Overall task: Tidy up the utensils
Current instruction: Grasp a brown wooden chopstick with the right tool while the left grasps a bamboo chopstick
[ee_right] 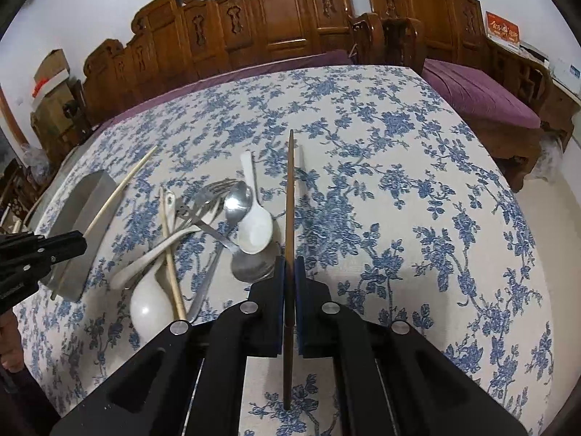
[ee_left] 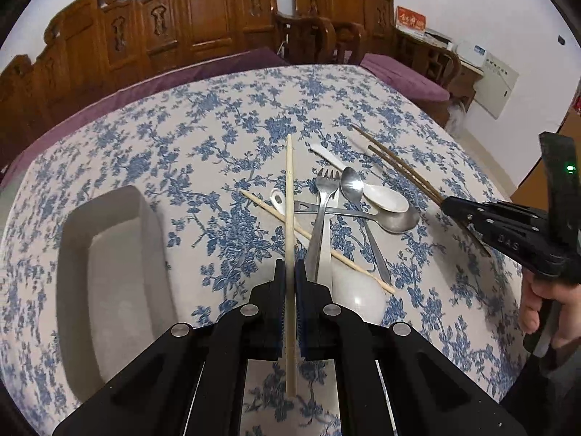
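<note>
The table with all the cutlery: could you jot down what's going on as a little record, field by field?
surface: table with blue-flowered cloth
left hand-held gripper: shut on a pale chopstick
right hand-held gripper: shut on a dark chopstick
pile: fork, metal spoons, white spoons, a second pale chopstick crossing under them
beside pile: another dark chopstick
container: grey tray, nothing seen in it
background: carved wooden benches with purple cushions
</note>
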A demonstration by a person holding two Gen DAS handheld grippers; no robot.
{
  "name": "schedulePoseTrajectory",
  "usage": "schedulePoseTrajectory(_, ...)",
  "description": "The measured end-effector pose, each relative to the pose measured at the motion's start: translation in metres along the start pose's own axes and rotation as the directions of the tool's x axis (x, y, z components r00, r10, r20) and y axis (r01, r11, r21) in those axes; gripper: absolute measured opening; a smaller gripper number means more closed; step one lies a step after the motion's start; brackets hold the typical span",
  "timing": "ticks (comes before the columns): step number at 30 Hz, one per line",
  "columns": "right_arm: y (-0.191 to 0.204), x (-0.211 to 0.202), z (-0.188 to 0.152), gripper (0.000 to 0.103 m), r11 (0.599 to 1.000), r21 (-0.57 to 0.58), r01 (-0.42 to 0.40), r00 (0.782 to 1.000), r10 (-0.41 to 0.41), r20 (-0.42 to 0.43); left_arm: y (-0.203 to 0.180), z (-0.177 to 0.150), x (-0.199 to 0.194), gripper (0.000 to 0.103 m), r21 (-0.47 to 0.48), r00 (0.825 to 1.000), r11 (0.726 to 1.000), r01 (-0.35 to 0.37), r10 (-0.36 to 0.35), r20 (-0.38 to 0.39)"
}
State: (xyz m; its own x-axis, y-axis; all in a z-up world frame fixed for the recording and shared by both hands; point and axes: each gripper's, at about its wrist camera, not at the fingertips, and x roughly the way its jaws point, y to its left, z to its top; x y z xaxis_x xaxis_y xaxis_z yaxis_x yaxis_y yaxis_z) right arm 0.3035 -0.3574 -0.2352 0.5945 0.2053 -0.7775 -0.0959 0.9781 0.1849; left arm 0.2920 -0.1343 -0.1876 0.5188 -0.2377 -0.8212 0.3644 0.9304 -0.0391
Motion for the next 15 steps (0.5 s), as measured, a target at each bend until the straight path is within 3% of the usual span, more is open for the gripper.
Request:
schedulePoseTrajectory(6, -0.004, 0.030, -0.011, 0.006, 0.999, 0.001, 0.046, 0.995, -0.045, -0.093, 0.004, -0.007, -0.012, 0.004, 0.019, 1.000, 1.000, 0.006, -0.007, 0.010)
schedulePoseTrajectory(15, -0.012, 0.032, -0.011, 0.008, 0.997, 0.019, 0.074, 0.995, -0.073, -0.072, 0.002, -0.013, -0.017, 0.004, 0.047, 1.000, 0.999, 0.010, -0.011, 0.018)
